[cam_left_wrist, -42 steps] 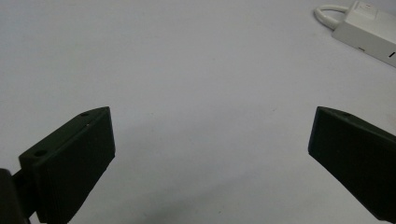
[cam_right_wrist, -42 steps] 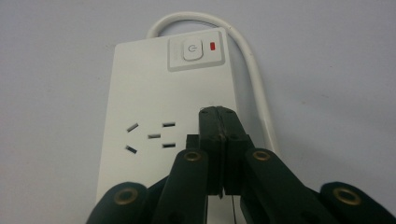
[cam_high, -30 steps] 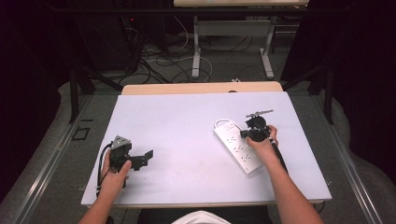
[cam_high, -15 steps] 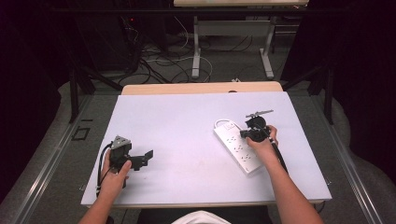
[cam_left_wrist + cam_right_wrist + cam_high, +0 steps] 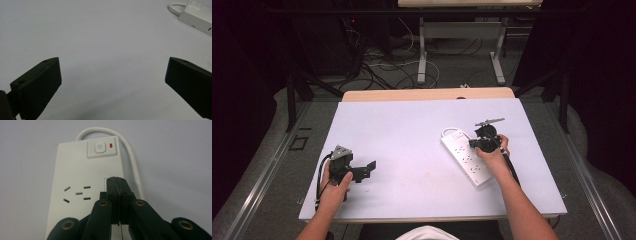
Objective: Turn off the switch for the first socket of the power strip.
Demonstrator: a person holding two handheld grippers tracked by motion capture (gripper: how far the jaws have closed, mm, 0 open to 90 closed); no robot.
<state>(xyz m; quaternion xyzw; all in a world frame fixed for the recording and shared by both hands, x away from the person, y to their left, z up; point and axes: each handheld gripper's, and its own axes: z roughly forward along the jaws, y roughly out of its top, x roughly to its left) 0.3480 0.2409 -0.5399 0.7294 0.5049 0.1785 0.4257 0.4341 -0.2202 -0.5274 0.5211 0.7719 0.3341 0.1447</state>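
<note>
White tabletop (image 5: 402,145) carries the power strip (image 5: 464,156) at its right, where I hover my right gripper (image 5: 117,185), fingers clenched on nothing, and should press squarely toward its switch (image 5: 100,146), my left gripper (image 5: 362,171) spread idle

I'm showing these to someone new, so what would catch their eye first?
Probably the white power strip lying at an angle on the right half of the pale table, with the right tool shut and poised over its top face, short of the power button and its red light. Over at the near left edge, the left tool hangs wide open above bare tabletop.
</note>
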